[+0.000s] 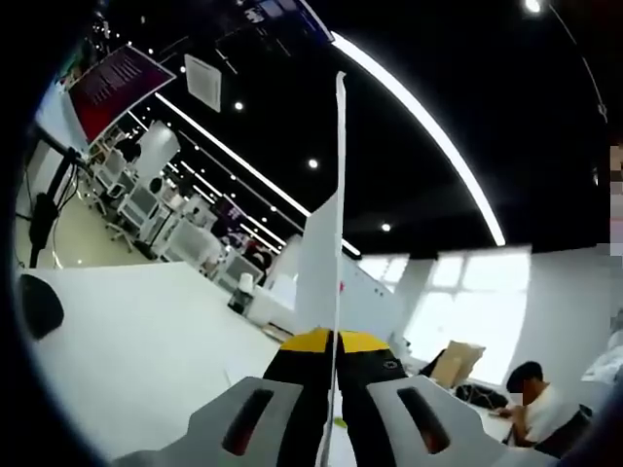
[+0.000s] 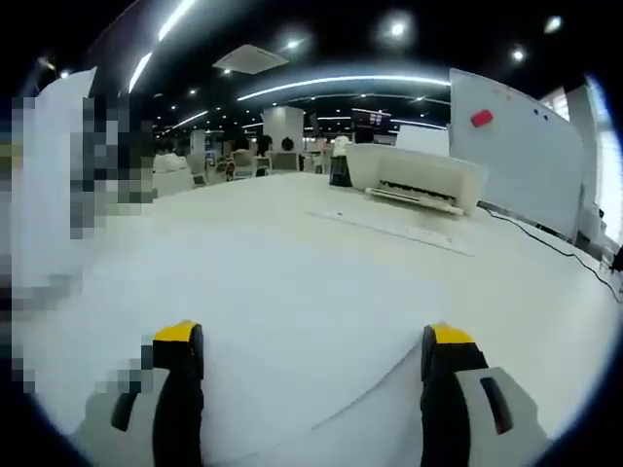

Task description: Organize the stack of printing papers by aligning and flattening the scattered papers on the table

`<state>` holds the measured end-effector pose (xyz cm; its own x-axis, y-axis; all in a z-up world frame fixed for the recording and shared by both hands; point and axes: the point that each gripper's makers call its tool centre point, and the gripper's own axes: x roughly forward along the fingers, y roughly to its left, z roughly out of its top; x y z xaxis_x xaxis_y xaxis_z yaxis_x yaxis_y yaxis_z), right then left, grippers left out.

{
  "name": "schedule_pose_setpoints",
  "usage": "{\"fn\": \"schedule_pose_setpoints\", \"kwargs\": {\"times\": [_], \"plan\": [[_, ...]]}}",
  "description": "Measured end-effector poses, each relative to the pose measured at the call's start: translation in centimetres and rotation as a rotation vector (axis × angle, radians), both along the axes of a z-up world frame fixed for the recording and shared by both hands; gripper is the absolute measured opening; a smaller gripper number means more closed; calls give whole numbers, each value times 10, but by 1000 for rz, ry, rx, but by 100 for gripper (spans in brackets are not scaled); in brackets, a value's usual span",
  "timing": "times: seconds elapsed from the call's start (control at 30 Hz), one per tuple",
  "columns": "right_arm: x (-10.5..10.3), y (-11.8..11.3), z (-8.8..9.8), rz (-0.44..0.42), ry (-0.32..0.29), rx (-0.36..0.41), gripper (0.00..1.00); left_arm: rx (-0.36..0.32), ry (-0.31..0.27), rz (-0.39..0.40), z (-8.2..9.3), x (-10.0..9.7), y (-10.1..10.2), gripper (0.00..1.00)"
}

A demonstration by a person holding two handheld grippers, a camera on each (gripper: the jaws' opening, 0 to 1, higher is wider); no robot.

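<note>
Yellow-tipped jaws of the left gripper (image 1: 333, 342) rise from the bottom of the left gripper view, pressed together on a sheet of paper (image 1: 321, 263) that stands edge-on between them, so thin from this angle that it reads as a white line reaching up toward the dark ceiling. Its lower part broadens into a pale wedge to the left of the line, above the jaw tips. Behind it the white worktop (image 1: 146, 341) spreads to the left, with a dark rounded object (image 1: 39, 305) near the view's left edge. Farther off, a seated person (image 1: 531, 399) bends over a desk at lower right, near a brown cardboard box (image 1: 456, 363), and bright windows (image 1: 467, 311) glow beyond. In the right gripper view, the right gripper (image 2: 311, 350) has its jaws spread wide apart, one at each side of the bottom of the view, with nothing clamped between them. A white sheet (image 2: 331, 418) lies flat on the worktop (image 2: 292, 263) just ahead of and between them, its curved edge running up toward the right jaw. Well beyond, a white printer (image 2: 414, 175) sits on the worktop, a whiteboard (image 2: 516, 146) with a red eraser (image 2: 481, 119) stands to its right, and a black cable (image 2: 545, 243) trails across the surface.
</note>
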<state>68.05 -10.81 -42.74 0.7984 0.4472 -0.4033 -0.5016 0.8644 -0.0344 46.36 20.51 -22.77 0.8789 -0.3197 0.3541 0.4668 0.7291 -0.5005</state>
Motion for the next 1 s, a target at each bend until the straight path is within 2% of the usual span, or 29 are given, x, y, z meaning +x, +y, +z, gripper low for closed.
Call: {"fn": "schedule_pose_setpoints", "kwargs": {"times": [0.07,0.63,1.0], "plan": [[0,1,-4,-5,32,36,87,0,1,-3,0,0,-1,6],[5,0,-3,32,13,40,90,2,5,-13,-4,-5,-4,6],[5,2,-2,41,14,40,87,6,4,-9,-4,-7,-3,6]]}}
